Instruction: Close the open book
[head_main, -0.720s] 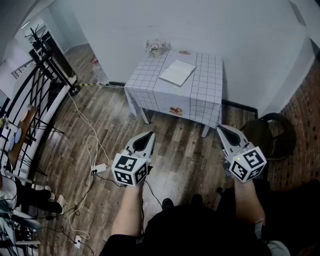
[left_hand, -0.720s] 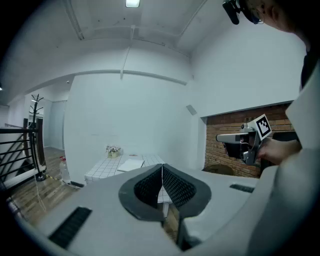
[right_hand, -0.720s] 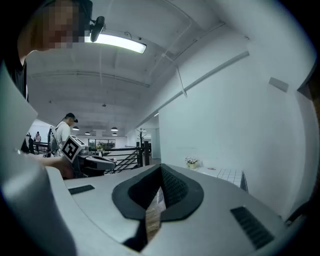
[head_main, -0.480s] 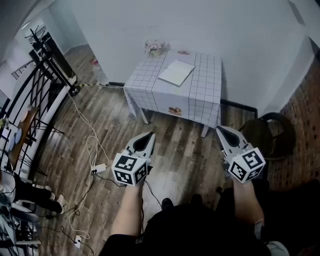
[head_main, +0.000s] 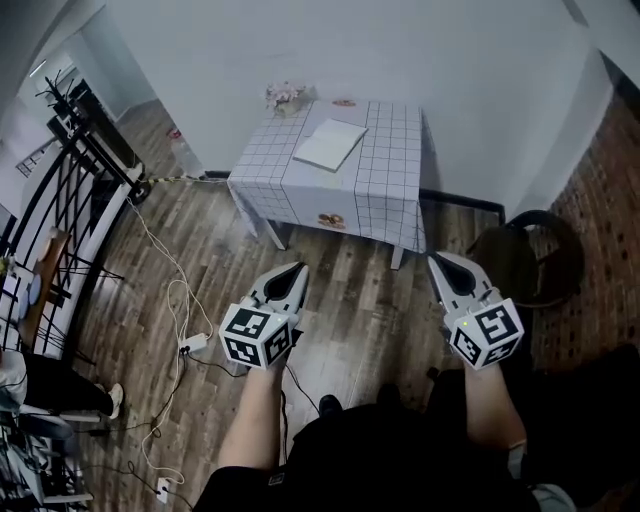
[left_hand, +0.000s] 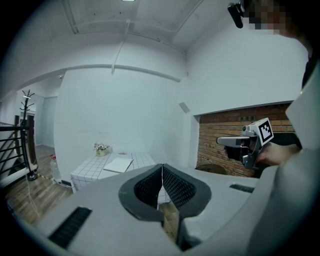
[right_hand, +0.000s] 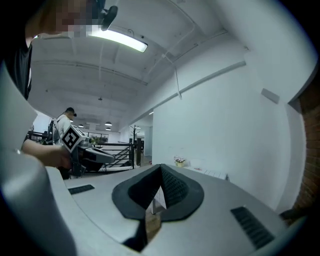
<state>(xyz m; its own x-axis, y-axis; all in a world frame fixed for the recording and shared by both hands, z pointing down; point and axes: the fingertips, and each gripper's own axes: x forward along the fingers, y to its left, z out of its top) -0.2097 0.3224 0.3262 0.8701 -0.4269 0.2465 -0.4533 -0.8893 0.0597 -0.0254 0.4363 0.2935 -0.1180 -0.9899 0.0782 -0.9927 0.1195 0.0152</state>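
While the book lies on the checked worktop well ahead, the left claw and right claw both hang pinched together, empty.

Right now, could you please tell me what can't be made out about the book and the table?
- Book: head view and left gripper view, too small and far to tell whether it lies open or closed.
- Reddish item on the table: head view, too small to identify.
- Most of the table: right gripper view, hidden behind the right gripper.
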